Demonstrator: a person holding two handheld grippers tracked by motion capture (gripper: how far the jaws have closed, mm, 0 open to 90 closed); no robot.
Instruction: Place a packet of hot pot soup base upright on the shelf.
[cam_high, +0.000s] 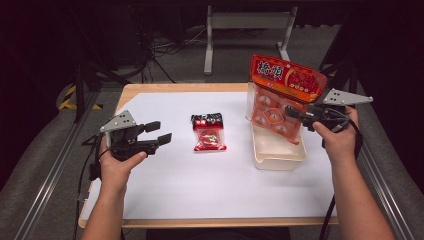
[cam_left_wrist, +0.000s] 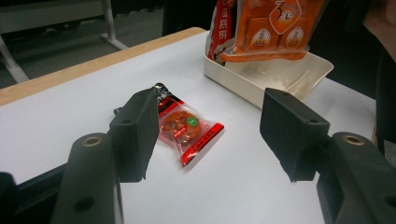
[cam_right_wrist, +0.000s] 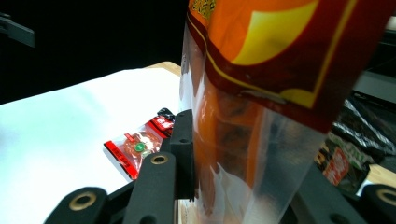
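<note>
A large orange snack bag (cam_high: 282, 90) hangs upright over a cream plastic tray (cam_high: 280, 160) at the right of the table. My right gripper (cam_high: 294, 114) is shut on the bag's side; in the right gripper view the bag (cam_right_wrist: 252, 93) sits pinched between the two black jaws of my right gripper (cam_right_wrist: 247, 182). Whether the bag's lower edge (cam_left_wrist: 261, 53) touches the tray (cam_left_wrist: 252, 86) I cannot tell. A small red packet (cam_high: 209, 134) lies flat at mid-table. My left gripper (cam_high: 159, 134) hovers open to its left; the packet (cam_left_wrist: 187, 130) lies beyond the spread jaws of my left gripper (cam_left_wrist: 210, 135).
White paper (cam_high: 200, 185) covers the wooden table, with bare room in front. A metal stand (cam_high: 245, 22) and cables are on the floor behind the table. In the right gripper view a dark wrapper with a red label (cam_right_wrist: 345, 158) shows at the right edge.
</note>
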